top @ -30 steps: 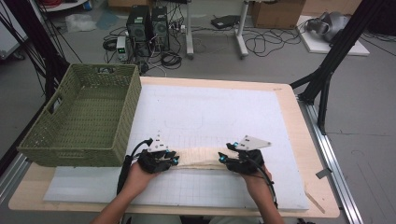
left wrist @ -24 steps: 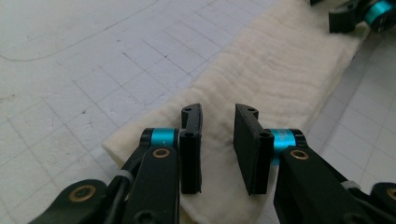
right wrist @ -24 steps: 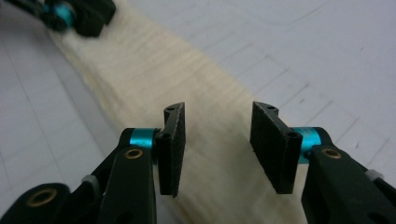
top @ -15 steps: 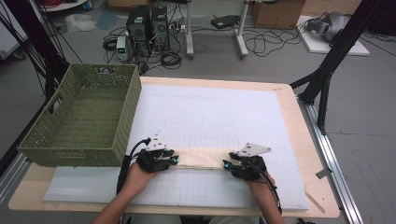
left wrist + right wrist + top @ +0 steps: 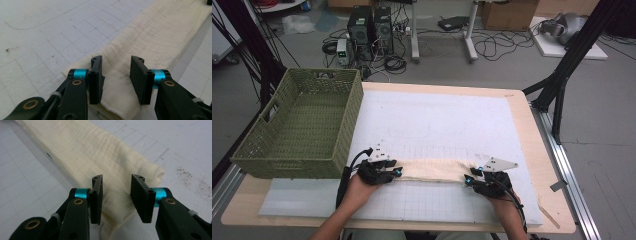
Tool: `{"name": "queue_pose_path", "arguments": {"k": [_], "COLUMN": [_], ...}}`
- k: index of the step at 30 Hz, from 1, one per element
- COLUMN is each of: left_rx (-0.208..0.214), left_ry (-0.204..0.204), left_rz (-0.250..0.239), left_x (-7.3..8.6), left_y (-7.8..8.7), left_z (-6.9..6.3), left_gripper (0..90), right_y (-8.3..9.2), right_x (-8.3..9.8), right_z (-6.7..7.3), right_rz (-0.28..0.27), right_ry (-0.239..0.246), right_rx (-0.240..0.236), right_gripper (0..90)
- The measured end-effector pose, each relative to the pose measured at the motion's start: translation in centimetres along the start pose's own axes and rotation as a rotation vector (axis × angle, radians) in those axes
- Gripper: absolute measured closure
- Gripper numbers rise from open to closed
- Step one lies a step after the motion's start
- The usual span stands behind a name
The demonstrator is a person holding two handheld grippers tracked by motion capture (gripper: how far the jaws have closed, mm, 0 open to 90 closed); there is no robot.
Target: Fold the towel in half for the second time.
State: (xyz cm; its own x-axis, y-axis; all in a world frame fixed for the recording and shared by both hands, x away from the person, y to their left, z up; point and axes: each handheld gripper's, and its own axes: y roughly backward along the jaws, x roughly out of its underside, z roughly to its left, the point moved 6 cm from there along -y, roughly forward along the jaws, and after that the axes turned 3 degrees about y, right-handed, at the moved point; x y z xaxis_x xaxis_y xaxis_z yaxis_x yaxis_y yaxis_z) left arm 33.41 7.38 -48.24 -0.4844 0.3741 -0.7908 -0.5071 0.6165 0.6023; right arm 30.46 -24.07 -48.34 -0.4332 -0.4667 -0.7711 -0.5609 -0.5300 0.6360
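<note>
Overhead, basket (image 5: 299, 127) flanks mat; up close, both grippers gape above folded cloth (image 5: 140, 47) ends.

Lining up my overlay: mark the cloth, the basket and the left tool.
cloth (image 5: 432, 170), high view, middle of the folded strip.
basket (image 5: 344, 131), high view, right wall.
left tool (image 5: 116, 75), left gripper view, midway between its fingertips.
</note>
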Motion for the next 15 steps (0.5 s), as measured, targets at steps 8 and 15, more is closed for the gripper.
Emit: {"name": "queue_pose_path", "arguments": {"k": [8,15], "left_rx": [-0.050,-0.074], "left_ry": [0.055,0.038], "left_rz": [-0.146,-0.100], "left_x": [-1.4,-0.8], "left_y": [1.8,1.3], "left_z": [1.2,1.4], "left_gripper": [54.1,53.3], "right_y": [2.4,1.9], "right_x": [-1.4,-0.7], "right_z": [-0.7,-0.9], "right_rz": [-0.149,-0.107], "right_ry": [-0.045,-0.040], "right_rx": [0.013,0.032], "right_gripper": [56.6,56.7]}}
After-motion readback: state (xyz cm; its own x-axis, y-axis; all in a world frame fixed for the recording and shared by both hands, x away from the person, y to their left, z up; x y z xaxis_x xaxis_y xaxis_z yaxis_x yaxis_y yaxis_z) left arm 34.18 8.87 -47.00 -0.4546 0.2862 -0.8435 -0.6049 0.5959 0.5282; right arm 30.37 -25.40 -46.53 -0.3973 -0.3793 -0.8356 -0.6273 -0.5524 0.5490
